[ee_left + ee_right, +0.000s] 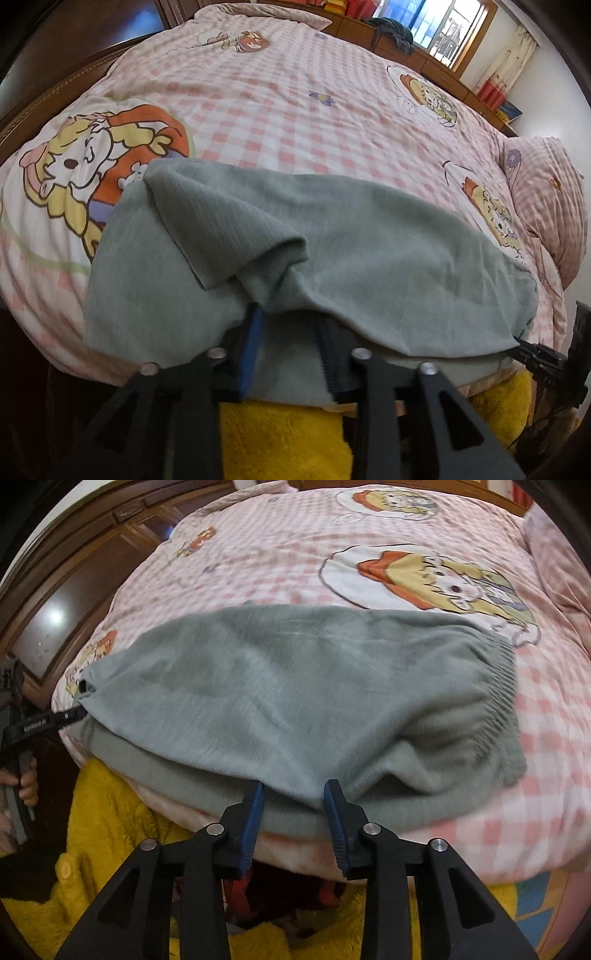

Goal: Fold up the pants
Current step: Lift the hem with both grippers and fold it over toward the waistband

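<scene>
Basically, grey-green pants [295, 686] lie on the near part of the bed [295, 85], on a pink checked quilt with cartoon prints, already doubled over so one layer sits on another, near edge hanging at the bed's front edge. Elastic waistband [502, 698] bunched at the right end in the right view.

Left tongs [288, 347]: cloth drapes over and between the pads, so grip looks closed on the near hem, but the tips are hidden under fabric; in the right view the left tongs [75, 712] sit at the far left corner of the pants with the cloth pulled taut to them. Calling it holding. Right tongs [293, 801]: jaws apart, blue pads either side of the near folded edge, cloth running into the gap but not pinched.

Handling guess: soft knit, light, floppy, no stiffness, will sag and drag on the quilt, slight cling between layers. Not fragile. Best hold is on hems, corners or the ribbed waistband, both layers together, otherwise the top layer slides off alone.

Edges and room: far side of the bed is open quilt, plenty of space to carry a fold forward. Pillow [546, 206] off to the right, wooden headboard or cabinet on the left. Near side is tight: yellow fleece clothing [110, 834] right below the bed edge, and both tongs crowd that edge.
</scene>
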Demonstrator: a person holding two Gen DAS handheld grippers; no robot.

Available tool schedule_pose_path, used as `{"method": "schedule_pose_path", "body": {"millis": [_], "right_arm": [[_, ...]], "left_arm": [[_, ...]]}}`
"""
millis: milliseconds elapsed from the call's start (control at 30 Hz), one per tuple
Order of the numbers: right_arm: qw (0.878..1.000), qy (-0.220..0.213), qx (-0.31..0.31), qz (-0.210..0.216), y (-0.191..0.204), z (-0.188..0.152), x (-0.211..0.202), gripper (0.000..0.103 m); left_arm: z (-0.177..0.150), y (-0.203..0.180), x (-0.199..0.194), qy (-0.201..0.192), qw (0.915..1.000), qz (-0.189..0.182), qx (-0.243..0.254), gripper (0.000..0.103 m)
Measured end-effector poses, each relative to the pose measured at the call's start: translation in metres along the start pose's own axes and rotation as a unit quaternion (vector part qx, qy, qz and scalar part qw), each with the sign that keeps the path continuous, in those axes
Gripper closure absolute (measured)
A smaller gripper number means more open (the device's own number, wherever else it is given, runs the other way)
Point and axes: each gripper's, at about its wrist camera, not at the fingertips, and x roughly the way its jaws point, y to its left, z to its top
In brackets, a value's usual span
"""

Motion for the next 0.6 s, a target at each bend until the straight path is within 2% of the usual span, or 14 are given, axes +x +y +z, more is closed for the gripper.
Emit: {"method": "schedule_pose_path", "body": {"millis": [100,200,267,433,600], "right_arm": [[0.999,-0.013,0.03,-0.016,-0.015,-0.004,-0.013,0.061],[0.998,-0.023,0.057,-0.032,-0.028,-0.008,-0.021,0.06],[0.996,-0.03,0.082,-0.032,-0.041,-0.01,-0.026,0.06],[0.987,-0.051,0.147,-0.023,-0.067,-0.015,-0.039,0.06],[0.982,-0.057,0.179,-0.031,-0.085,-0.017,-0.044,0.06]], "left_arm": [[-0.006,-0.005,-0.004,0.002,0.9999,-0.008,-0.012,0.067],[-0.012,-0.014,-0.009,0.005,0.9995,-0.024,-0.02,0.063],[-0.015,-0.022,-0.012,0.006,0.9993,-0.031,-0.02,0.056],[-0.023,-0.051,-0.009,0.019,0.9979,-0.061,-0.007,0.047],[-0.023,-0.071,0.013,0.034,0.9972,-0.067,-0.005,0.047]]}}
